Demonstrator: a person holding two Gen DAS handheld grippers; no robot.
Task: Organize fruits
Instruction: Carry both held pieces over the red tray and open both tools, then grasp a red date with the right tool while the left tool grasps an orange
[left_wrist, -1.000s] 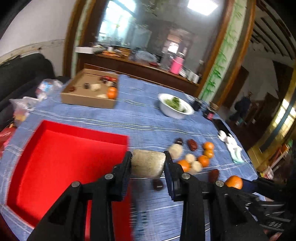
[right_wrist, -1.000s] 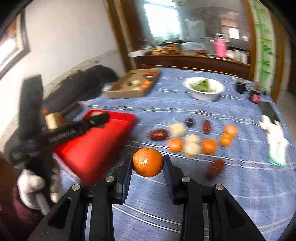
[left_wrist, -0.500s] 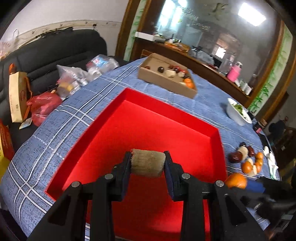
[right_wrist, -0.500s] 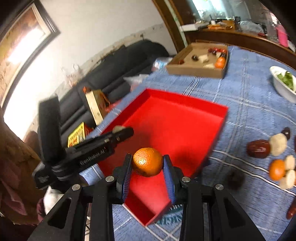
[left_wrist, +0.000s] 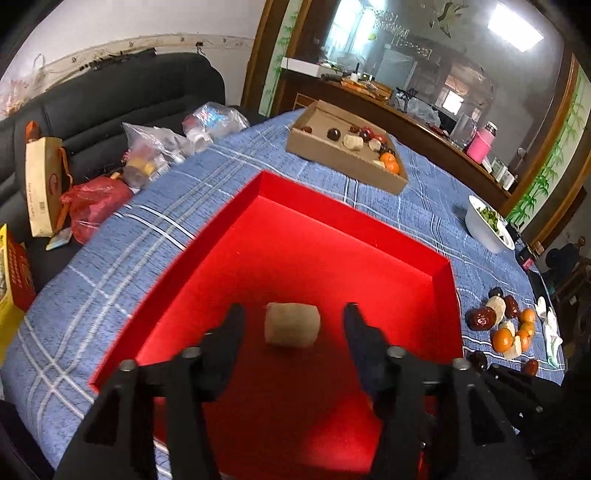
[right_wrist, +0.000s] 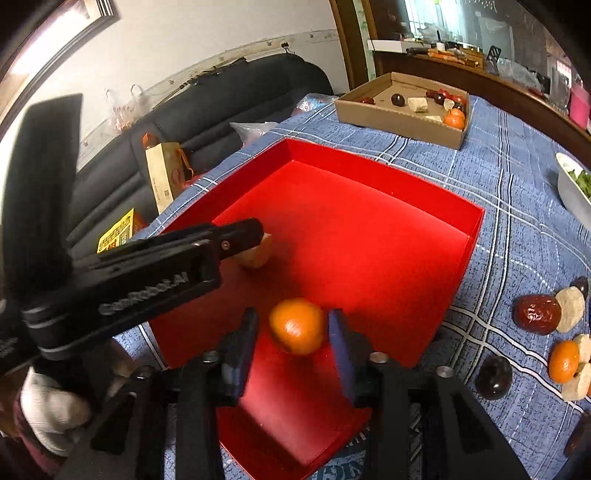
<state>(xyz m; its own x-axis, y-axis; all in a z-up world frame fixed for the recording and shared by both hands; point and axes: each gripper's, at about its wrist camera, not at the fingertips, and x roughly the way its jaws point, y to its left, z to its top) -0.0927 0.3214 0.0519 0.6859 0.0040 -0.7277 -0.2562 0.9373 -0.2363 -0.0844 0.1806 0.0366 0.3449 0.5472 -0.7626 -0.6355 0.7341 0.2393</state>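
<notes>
A red tray (left_wrist: 354, 218) lies on the blue checked tablecloth. In the left wrist view my left gripper (left_wrist: 293, 313) is opening over it. A beige, rough-skinned fruit piece (left_wrist: 291, 325) rests on the tray floor between the fingers, with a gap on each side. In the right wrist view my right gripper (right_wrist: 293, 325) is also opening above the tray (right_wrist: 369, 162). A blurred orange (right_wrist: 297, 325) is between its pads, and neither pad presses on it. To the left, the left gripper's fingers (right_wrist: 240, 232) stand over the beige piece (right_wrist: 258, 254).
Several loose oranges, dark dates and pale pieces (left_wrist: 506, 325) (right_wrist: 554, 314) lie right of the tray. A cardboard box (left_wrist: 347, 162) (right_wrist: 402, 118) with fruit sits beyond it, and a white bowl (left_wrist: 487, 229) stands far right. A black sofa (left_wrist: 110, 107) with bags borders the table's left.
Both grippers went from shut to spread jaws. The beige piece now rests on the tray floor and the orange is loose between the right pads. The right gripper moved in lower over the tray.
</notes>
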